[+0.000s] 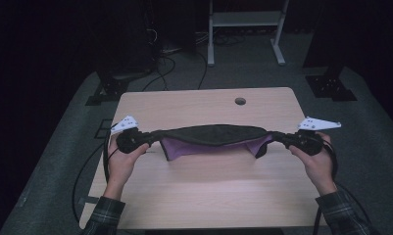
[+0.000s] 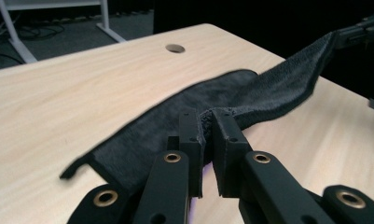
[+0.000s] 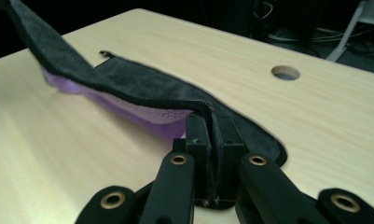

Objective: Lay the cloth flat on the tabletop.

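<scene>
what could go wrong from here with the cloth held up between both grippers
1. The left gripper pinches just a thin bit of the cloth's edge, so a harder pull might slip it free.
2. The right gripper also holds an edge only; losing either end drops the cloth.
3. The cloth's far part lies on the table, so it may drag.

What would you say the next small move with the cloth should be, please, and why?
Probably carry both ends forward together and lay the fold down. The left tool and right tool each pinch an end of the cloth, stretched above the table, with its purple side sagging beneath.
</scene>
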Motion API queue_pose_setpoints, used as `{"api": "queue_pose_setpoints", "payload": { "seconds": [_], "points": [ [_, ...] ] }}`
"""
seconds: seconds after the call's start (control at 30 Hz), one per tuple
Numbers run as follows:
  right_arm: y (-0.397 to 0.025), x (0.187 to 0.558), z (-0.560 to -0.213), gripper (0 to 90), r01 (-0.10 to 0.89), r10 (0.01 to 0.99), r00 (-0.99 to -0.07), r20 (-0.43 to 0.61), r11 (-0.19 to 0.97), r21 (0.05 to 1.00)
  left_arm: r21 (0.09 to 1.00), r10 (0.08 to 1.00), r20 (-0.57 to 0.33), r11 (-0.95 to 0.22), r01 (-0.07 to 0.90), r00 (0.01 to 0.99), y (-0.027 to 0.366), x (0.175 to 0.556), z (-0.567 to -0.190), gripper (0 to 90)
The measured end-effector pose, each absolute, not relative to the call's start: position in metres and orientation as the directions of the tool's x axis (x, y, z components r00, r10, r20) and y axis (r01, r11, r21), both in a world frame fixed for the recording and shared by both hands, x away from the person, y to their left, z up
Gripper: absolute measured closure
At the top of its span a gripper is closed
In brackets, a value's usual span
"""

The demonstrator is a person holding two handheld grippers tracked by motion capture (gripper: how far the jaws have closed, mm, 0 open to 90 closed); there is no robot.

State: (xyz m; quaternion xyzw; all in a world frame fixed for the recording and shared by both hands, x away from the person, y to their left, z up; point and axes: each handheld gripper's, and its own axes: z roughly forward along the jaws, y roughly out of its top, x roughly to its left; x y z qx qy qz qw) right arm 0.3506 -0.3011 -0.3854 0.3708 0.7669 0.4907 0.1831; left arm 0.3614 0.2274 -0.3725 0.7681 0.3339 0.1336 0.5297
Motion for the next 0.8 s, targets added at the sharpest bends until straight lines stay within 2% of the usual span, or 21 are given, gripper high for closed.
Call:
{"api": "queue_pose_setpoints", "payload": {
  "seconds": [0.3, 0.8],
  "points": [
    [-0.307, 0.308, -0.380, 86.3, 0.349, 0.705, -0.706, 0.069, 0.262, 0.900, 0.902, 0.631, -0.143, -0.234, 0.362, 0.763, 0.237, 0.328, -0.367, 82.8],
    [-0.306, 0.269, -0.419, 86.1, 0.428, 0.629, -0.766, 0.130, 0.348, 0.834, 0.825, 0.613, -0.257, -0.264, 0.500, 0.747, 0.247, 0.287, -0.416, 82.7]
  ]
}}
